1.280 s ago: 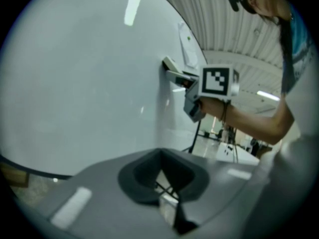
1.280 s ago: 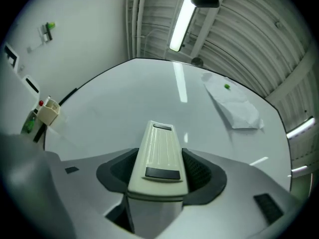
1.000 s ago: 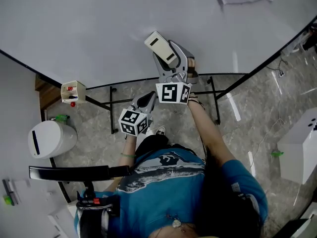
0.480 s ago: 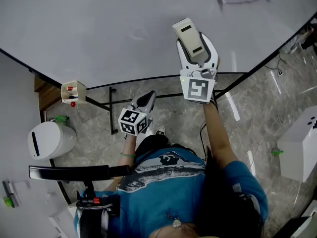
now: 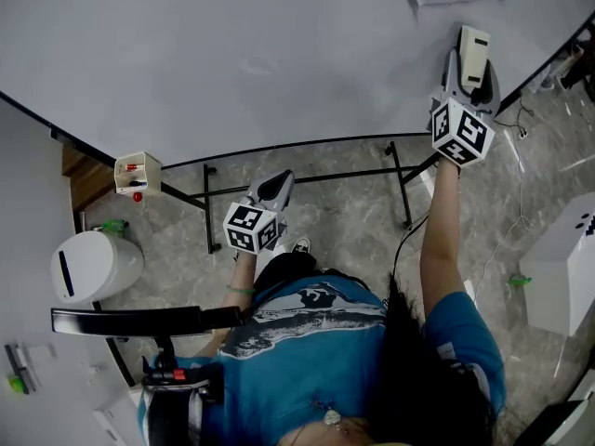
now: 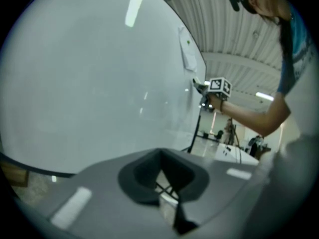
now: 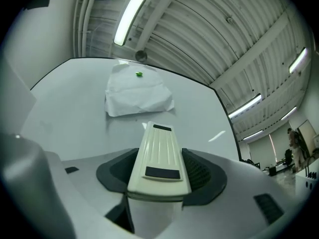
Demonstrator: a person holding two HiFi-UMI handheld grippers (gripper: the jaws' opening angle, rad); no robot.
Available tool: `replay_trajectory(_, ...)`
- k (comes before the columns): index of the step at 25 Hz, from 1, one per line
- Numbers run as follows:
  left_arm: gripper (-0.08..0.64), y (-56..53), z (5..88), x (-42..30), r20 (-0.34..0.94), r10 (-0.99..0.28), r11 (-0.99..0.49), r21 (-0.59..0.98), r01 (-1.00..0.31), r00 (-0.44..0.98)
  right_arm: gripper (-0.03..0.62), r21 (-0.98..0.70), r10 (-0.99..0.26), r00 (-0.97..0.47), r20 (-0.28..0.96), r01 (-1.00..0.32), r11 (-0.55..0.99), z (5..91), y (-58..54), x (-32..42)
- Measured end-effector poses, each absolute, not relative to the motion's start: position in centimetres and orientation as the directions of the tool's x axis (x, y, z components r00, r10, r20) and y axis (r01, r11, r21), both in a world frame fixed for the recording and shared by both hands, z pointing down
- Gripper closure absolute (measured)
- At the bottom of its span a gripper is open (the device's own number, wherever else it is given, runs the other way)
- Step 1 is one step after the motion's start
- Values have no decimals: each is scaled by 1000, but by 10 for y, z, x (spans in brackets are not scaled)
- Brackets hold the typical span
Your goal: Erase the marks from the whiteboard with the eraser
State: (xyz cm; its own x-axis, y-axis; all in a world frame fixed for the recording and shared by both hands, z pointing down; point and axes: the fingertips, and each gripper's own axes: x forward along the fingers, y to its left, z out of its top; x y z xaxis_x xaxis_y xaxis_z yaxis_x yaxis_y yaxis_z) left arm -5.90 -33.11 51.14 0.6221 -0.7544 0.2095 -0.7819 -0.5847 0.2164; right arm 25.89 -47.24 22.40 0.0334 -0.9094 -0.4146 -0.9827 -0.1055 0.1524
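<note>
The left hand-held gripper (image 6: 160, 158) is seen at the bottom, its jaws closed together with nothing gripped between them. Most of the frame is filled by the whiteboard (image 6: 89, 83), on which no distinct marks can be made out. A sheet of paper (image 6: 188, 59) is fixed near the board's far edge. Below it, the right hand-held gripper (image 6: 200, 87) is held against the board by an outstretched arm (image 6: 249, 116).
</note>
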Motion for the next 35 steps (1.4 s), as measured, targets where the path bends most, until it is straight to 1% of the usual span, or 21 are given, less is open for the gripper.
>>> replay_trajectory(3,557,-329,512,-63,210,-755,-584,218,-782,622,328,168,-921,53,-385,-978,-126,232,-484,269)
replay_trajectory(7,557,-328,513,-69,209,-759,-577,223,-786,617,328,168,-923,61,-381,-977,-133,235,-488,265)
replay_trajectory(9,557,-329,513,-71,209,-759,-577,224,-786,617,328,183,-922,49,-385,-975,-128,236,-487,256)
replay_trajectory(12,557,-328,513,-69,210,-755,-582,224,-782,622,328,249,-918,7,-397,-962,-115,237,-482,228)
replay_trajectory(17,557,-327,512,-69,210,-754,-583,222,-782,622,328,328,-909,-97,-405,-944,-45,247,-472,161)
replay_trajectory(22,557,-327,514,-79,209,-771,-562,224,-796,602,328,425,-887,-244,-393,-903,61,268,-461,83)
replay_trajectory(25,557,-324,514,-83,208,-779,-550,227,-804,592,328,531,-879,-331,-343,-841,109,283,-453,39)
replay_trajectory(27,557,-323,514,-85,208,-783,-544,228,-807,587,328,573,-870,-386,-306,-804,155,295,-449,10)
replay_trajectory(31,557,-318,516,-90,209,-792,-531,227,-816,573,328,621,-844,-480,-240,-744,247,324,-439,-43)
replay_trajectory(35,557,-308,511,-95,202,-812,-504,227,-833,547,328,663,-817,-551,-171,-677,318,350,-428,-78)
